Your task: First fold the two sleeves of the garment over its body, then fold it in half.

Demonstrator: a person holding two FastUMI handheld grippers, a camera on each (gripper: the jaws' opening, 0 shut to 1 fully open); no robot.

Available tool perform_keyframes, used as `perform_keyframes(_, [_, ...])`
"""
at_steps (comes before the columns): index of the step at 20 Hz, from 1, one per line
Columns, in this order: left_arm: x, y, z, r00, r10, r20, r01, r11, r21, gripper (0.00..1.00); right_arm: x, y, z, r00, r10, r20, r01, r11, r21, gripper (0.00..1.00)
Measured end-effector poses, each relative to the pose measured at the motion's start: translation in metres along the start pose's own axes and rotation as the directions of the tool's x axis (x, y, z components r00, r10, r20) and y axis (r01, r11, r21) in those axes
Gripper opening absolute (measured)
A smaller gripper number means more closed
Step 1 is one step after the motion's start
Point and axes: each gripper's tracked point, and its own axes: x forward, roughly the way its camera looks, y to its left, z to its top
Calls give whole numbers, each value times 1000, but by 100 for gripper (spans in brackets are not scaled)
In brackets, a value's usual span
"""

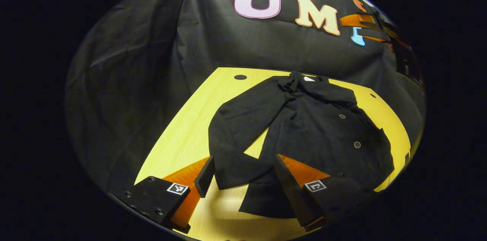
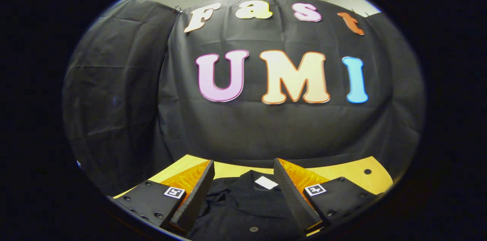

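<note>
Garment (image 1: 304,130) lies flat on the tabletop (image 1: 182,138), one sleeve (image 1: 236,134) bent near the left gripper (image 1: 243,180), whose fingers gape wide, empty. Right gripper (image 2: 243,191) hangs over the collar (image 2: 251,184), fingers wide apart, holding nothing.

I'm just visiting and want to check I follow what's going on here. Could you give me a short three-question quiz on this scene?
1. True or false: the garment lies spread on the table.
2. Which part of the garment lies between the left gripper fingers: A) collar, B) sleeve end, C) a button?
3. Are the right gripper fingers apart or closed?

Key:
1. True.
2. B; its fingers stand apart around the sleeve end, not clamped.
3. Apart, above the collar with its white label.
</note>
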Motion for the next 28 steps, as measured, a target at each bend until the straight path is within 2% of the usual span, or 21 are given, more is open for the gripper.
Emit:
perform_keyframes(3, [5,0,-5,1000,3,-16,-3,1000,17,95,-39,-36,0,997,-68,19,68,998,4,100])
perform_keyframes(6, [11,-1,-10,999,3,-35,-2,1000,16,95,-83,-70,2,989,-149,9,149,989,-1,98])
perform_keyframes(10, [17,3,-15,998,12,-54,-12,1000,6,95,-117,-101,12,975,-223,26,222,975,15,95])
perform_keyframes(16, [20,8,-30,996,22,-84,-21,1000,15,95,-159,-127,24,955,-289,72,286,957,48,98])
perform_keyframes(19, [20,7,-40,992,17,-123,-19,1000,-17,94,-177,-141,27,944,-320,80,317,947,46,95])
perform_keyframes(20, [21,7,-41,992,18,-126,-21,1000,-24,94,-183,-145,28,940,-330,83,327,944,53,100])
perform_keyframes(24, [23,4,-45,992,8,-129,-11,1000,-22,94,-197,-162,26,929,-362,79,354,931,90,96])
perform_keyframes(28, [23,-6,-44,991,-21,-136,20,1000,-13,75,-204,-170,22,924,-375,73,370,926,75,100])
